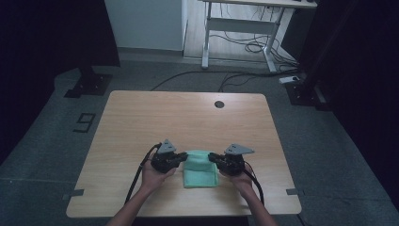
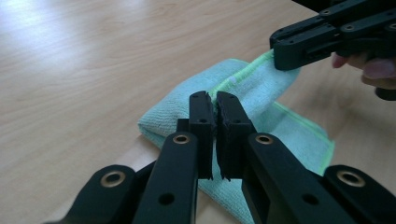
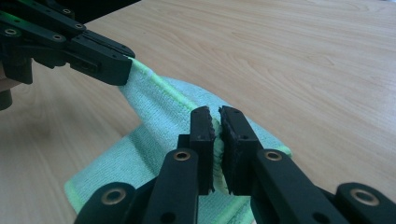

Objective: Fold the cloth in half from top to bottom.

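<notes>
Both grippers, left (image 1: 180, 158) and right (image 1: 214, 157), clench a cloth (image 1: 201, 172) corner each, lifting its edge off the desk (image 1: 141, 122) to fold it.

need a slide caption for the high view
Two handheld tools, left tool and right tool, each shut on a far corner of a green cloth on a wooden table.

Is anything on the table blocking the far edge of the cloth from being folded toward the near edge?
Nothing visible. The left gripper and right gripper pinch the far corners of the green microfibre cloth, and the light wooden table around it carries no other object.
</notes>
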The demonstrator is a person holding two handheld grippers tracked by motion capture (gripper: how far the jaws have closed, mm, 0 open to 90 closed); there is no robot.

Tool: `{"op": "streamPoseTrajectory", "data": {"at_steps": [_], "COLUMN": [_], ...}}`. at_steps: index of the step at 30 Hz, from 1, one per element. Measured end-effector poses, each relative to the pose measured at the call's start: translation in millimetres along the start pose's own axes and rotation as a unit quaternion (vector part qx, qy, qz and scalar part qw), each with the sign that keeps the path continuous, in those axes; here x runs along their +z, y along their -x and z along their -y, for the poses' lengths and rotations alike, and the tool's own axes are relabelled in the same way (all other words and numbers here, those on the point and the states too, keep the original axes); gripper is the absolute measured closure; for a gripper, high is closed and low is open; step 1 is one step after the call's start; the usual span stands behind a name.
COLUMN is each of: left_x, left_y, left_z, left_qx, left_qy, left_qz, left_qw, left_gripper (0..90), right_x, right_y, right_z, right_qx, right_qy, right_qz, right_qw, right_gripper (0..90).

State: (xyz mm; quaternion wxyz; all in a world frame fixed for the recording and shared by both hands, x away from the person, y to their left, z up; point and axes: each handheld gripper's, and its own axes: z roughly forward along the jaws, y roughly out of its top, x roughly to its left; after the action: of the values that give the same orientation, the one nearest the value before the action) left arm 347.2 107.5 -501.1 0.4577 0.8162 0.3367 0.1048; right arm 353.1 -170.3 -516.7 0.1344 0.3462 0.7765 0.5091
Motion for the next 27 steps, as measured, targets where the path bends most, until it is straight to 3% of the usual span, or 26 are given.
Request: {"op": "streamPoseTrajectory", "data": {"at_steps": [5, 16, 21, 24, 27], "left_x": [-1.1, 5.4, 19.3, 28.3, 33.0], "left_y": [10.4, 37.9, 44.8, 50.5, 48.2], "left_z": [9.9, 28.2, 33.1, 34.6, 30.1], "left_qx": [0.012, 0.048, 0.071, 0.105, 0.103], "left_qy": [-0.006, -0.029, -0.063, -0.084, -0.092], "left_qz": [0.001, 0.005, -0.016, -0.041, -0.045], "left_qw": [0.9999, 0.9984, 0.9953, 0.9900, 0.9894], "left_gripper": [84.9, 84.0, 83.3, 82.9, 82.9], "right_x": [-8.3, -17.5, -10.6, -6.5, -1.7], "right_y": [-6.0, -14.5, -16.1, -16.6, -13.3], "right_z": [11.1, 36.9, 43.1, 42.9, 42.2], "right_qx": [0.002, -0.008, -0.004, -0.008, -0.002], "right_qy": [0.005, -0.028, -0.072, -0.081, -0.082], "right_qz": [-0.011, -0.012, -0.007, -0.005, -0.007], "right_qw": [0.9999, 0.9995, 0.9974, 0.9967, 0.9966], "right_gripper": [82.7, 82.5, 82.4, 82.4, 82.4]}}
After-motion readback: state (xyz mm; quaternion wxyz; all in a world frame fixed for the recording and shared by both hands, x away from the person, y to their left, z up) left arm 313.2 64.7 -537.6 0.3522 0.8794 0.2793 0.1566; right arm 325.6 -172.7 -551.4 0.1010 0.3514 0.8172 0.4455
